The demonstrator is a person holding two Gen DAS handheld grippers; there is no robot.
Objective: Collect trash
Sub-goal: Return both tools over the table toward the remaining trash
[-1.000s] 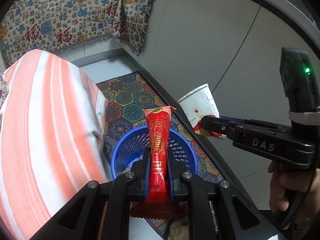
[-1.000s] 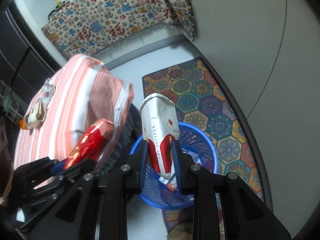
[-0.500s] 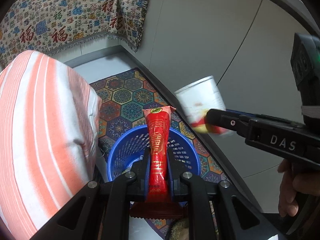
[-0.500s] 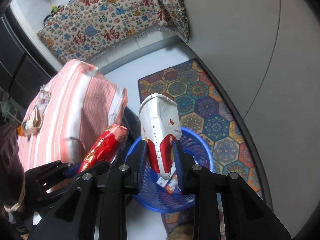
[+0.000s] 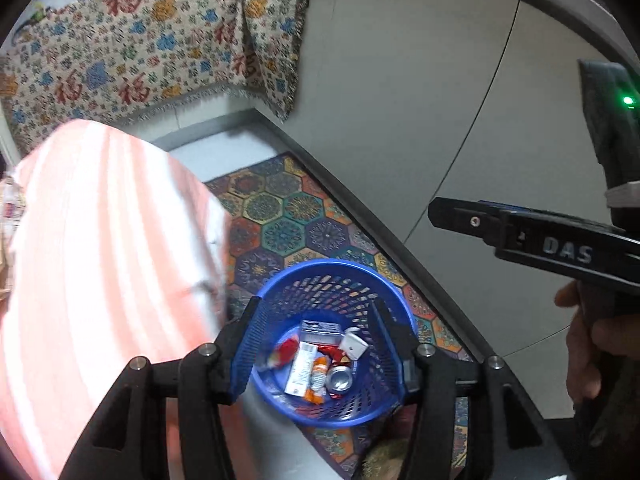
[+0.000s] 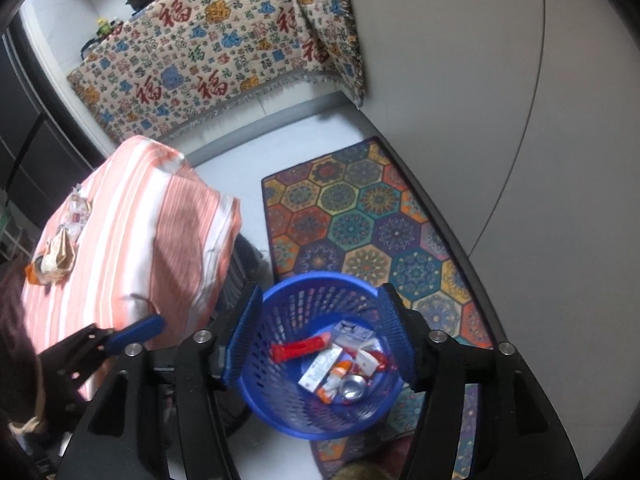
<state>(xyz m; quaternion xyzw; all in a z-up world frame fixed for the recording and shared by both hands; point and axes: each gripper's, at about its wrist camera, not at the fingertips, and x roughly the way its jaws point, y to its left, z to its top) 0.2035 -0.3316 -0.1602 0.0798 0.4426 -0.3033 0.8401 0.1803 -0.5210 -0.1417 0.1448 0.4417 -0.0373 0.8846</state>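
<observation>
A blue mesh basket (image 5: 276, 292) stands on the floor below both grippers; it also shows in the right wrist view (image 6: 316, 280). It holds several pieces of trash: a red wrapper (image 6: 302, 349), a white and red paper cup (image 6: 366, 358), a can (image 5: 340, 378) and small packets. My left gripper (image 5: 320, 336) is open and empty above the basket. My right gripper (image 6: 324, 332) is open and empty above it too, and shows from the side in the left wrist view (image 5: 460, 216). More trash (image 6: 56, 256) lies on the striped table.
A table with an orange and white striped cloth (image 6: 140, 232) stands left of the basket. A hexagon-patterned rug (image 6: 360, 216) lies under the basket beside the grey wall (image 6: 500, 100). A patterned cloth (image 6: 216, 56) covers furniture at the back.
Both grippers have opened. The red wrapper has dropped from the left gripper and the paper cup from the right; both now lie in the basket.
</observation>
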